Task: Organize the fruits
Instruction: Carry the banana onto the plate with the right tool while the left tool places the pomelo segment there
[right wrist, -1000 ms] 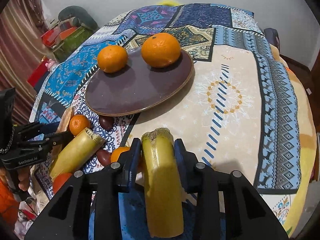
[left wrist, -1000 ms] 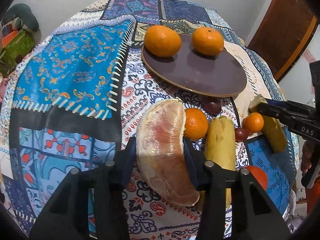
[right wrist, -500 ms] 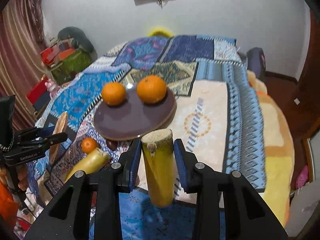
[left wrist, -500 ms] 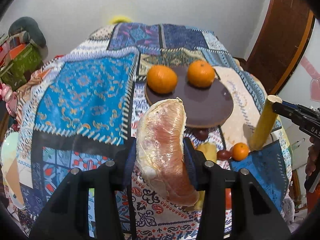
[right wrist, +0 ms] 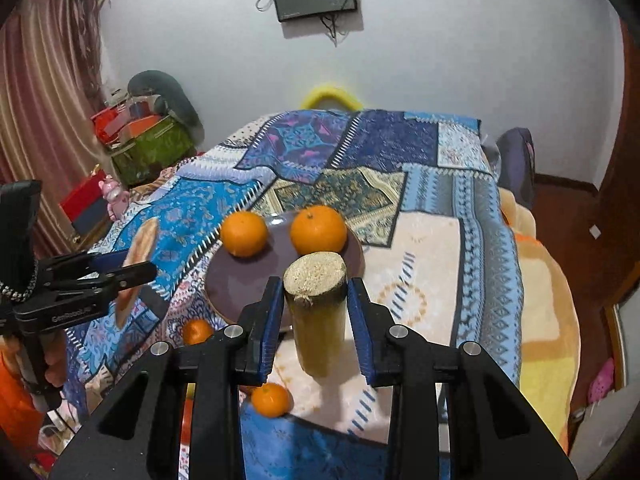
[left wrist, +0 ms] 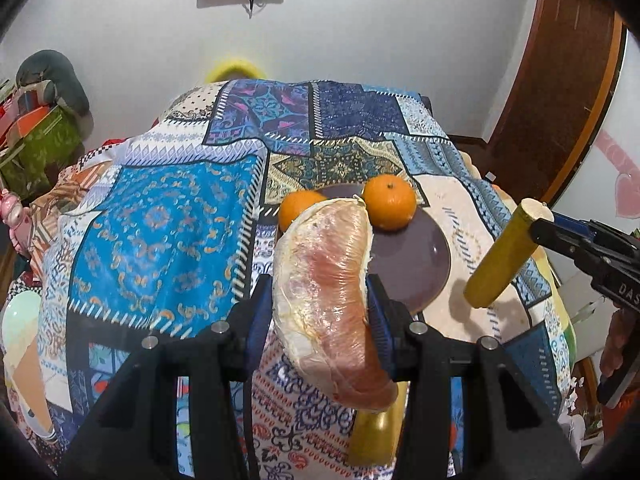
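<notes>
My left gripper (left wrist: 318, 304) is shut on a plastic-wrapped pomelo wedge (left wrist: 326, 292) and holds it high above the patchwork cloth. My right gripper (right wrist: 314, 312) is shut on a yellow-green cut stalk piece (right wrist: 318, 312), also lifted; it shows at the right of the left wrist view (left wrist: 500, 256). A purple plate (right wrist: 236, 284) on the bed carries two oranges (right wrist: 243, 233) (right wrist: 319, 229). The plate (left wrist: 412, 256) lies just beyond the pomelo wedge in the left wrist view.
Small oranges (right wrist: 196, 330) (right wrist: 270, 398) lie on the cloth below the plate. Another yellow stalk piece (left wrist: 374, 436) lies under my left gripper. Boxes and bags (right wrist: 148, 144) stand at the far left, a wooden door (left wrist: 560, 92) at the right.
Both grippers have risen well above the bed with their fruit, so the plate and loose fruit look smaller and farther. Both grips are unchanged.
</notes>
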{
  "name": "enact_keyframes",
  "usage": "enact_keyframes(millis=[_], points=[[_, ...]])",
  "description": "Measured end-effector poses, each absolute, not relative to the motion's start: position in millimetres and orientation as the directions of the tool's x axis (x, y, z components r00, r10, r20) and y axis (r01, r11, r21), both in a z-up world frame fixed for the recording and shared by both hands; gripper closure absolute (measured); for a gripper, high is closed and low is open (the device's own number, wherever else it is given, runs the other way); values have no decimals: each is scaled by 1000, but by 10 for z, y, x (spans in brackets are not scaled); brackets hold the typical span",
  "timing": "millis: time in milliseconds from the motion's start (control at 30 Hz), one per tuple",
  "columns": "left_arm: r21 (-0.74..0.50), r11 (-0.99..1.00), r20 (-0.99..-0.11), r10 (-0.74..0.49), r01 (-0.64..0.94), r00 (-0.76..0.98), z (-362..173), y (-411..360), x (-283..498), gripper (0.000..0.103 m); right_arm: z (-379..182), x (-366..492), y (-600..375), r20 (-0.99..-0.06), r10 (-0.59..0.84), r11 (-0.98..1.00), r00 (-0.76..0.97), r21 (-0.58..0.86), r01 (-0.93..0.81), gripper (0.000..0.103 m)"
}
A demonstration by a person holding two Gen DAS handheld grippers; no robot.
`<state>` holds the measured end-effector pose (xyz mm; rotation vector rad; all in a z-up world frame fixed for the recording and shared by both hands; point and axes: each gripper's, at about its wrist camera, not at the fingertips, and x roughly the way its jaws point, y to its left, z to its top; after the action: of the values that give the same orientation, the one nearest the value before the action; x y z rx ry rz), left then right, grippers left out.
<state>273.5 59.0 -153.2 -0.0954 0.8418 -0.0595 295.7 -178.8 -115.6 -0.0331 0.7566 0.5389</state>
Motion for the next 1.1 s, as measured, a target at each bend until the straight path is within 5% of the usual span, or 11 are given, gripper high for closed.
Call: enact_keyframes(millis=[1100], points=[[-80,997,-741,-66,10,668,-1938,525,3640,57,-1392,3586,-1100,-656,531,795,536,166,-584,73]])
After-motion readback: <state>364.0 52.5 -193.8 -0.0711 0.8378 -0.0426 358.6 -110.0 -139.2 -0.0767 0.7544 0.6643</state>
